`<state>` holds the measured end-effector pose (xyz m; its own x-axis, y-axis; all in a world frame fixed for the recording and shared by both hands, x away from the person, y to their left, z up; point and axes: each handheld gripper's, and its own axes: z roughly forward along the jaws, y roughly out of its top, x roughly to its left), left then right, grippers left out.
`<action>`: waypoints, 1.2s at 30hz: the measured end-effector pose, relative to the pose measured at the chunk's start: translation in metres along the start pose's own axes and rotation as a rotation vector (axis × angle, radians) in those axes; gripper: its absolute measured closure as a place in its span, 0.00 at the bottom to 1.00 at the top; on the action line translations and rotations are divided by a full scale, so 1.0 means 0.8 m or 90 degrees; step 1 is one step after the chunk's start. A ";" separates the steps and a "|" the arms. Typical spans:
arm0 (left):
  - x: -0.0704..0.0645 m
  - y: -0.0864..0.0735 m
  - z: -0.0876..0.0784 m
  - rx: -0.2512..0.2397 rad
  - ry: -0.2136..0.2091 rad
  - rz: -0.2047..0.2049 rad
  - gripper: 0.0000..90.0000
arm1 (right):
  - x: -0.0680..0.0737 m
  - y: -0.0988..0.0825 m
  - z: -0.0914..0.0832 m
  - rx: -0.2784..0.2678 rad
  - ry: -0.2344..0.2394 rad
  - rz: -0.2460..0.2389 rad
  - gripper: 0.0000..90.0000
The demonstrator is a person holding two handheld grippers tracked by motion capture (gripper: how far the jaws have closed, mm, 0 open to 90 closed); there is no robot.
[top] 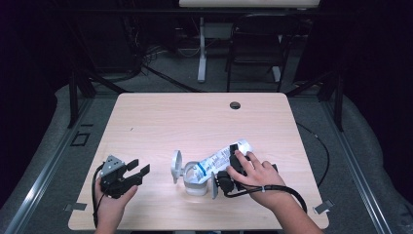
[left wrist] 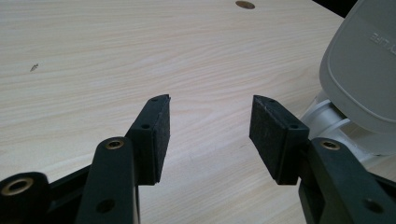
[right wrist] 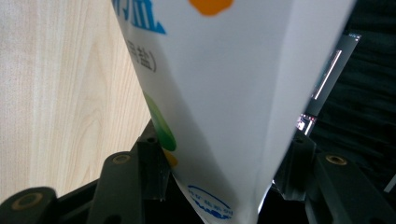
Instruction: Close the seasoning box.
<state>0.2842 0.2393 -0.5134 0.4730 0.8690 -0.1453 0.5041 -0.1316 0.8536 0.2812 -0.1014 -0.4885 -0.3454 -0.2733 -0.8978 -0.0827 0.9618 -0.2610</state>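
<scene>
A white printed pouch (top: 219, 158) lies tilted, its lower end pointing into a small white container (top: 195, 181) whose round flip lid (top: 176, 165) stands open. My right gripper (top: 236, 155) is shut on the pouch's upper end. In the right gripper view the pouch (right wrist: 224, 84) is pinched between both jaws of the right gripper (right wrist: 224, 161). My left gripper (top: 139, 167) rests open at the front left of the table, apart from the container. In the left gripper view nothing sits between the jaws of the left gripper (left wrist: 210, 126), and the grey lid (left wrist: 364, 70) rises at the right.
The pale wooden table (top: 195, 117) has a cable hole (top: 235, 105) near its far edge. Beyond it stand a black chair (top: 258, 44) and a white desk leg (top: 201, 48). Dark frame posts flank the table.
</scene>
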 end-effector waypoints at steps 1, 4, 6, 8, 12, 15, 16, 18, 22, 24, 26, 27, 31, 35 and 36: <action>0.000 0.000 0.000 0.000 0.000 0.000 0.54 | 0.000 0.000 0.000 0.000 0.000 0.000 0.53; 0.000 0.000 0.000 0.000 0.000 -0.001 0.54 | 0.000 0.000 0.000 0.000 0.001 0.000 0.53; 0.000 0.000 0.000 -0.001 0.000 -0.001 0.54 | 0.000 0.000 0.000 0.001 0.000 -0.001 0.53; 0.000 0.000 0.000 -0.001 0.001 -0.001 0.54 | -0.001 0.001 -0.001 0.006 -0.001 -0.007 0.53; 0.001 0.000 0.000 0.001 0.001 -0.001 0.54 | 0.000 0.001 0.000 0.002 -0.004 -0.004 0.53; 0.001 0.000 0.000 -0.001 0.000 -0.002 0.54 | 0.000 0.001 0.000 0.001 -0.005 -0.006 0.53; 0.001 0.000 0.000 -0.001 0.000 -0.003 0.54 | 0.000 0.001 -0.001 0.002 -0.005 -0.006 0.53; 0.001 0.000 0.000 -0.001 0.000 -0.003 0.54 | 0.000 0.001 0.000 0.002 -0.004 -0.007 0.53; 0.001 0.000 0.000 -0.001 0.000 -0.002 0.54 | -0.001 0.001 -0.001 0.002 -0.004 -0.007 0.54; 0.001 0.000 0.000 0.000 0.000 -0.002 0.54 | -0.001 0.001 -0.001 0.002 -0.004 -0.007 0.54; 0.001 0.000 0.000 -0.001 0.000 -0.002 0.54 | 0.000 0.001 0.000 -0.001 -0.002 -0.006 0.54; 0.001 0.000 0.000 -0.001 0.000 -0.002 0.54 | -0.001 0.001 -0.001 0.001 -0.004 -0.008 0.54; 0.001 0.000 0.000 -0.001 0.000 -0.002 0.54 | -0.001 0.001 0.000 -0.002 -0.003 -0.007 0.54; 0.001 0.000 0.000 -0.001 0.000 -0.002 0.54 | -0.001 0.001 -0.001 0.002 -0.005 -0.010 0.54; 0.001 0.000 0.000 -0.001 0.000 -0.002 0.54 | -0.001 0.001 -0.001 0.002 -0.005 -0.009 0.54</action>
<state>0.2843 0.2399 -0.5136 0.4711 0.8696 -0.1477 0.5044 -0.1282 0.8539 0.2805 -0.1004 -0.4877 -0.3374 -0.2877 -0.8963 -0.0853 0.9576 -0.2753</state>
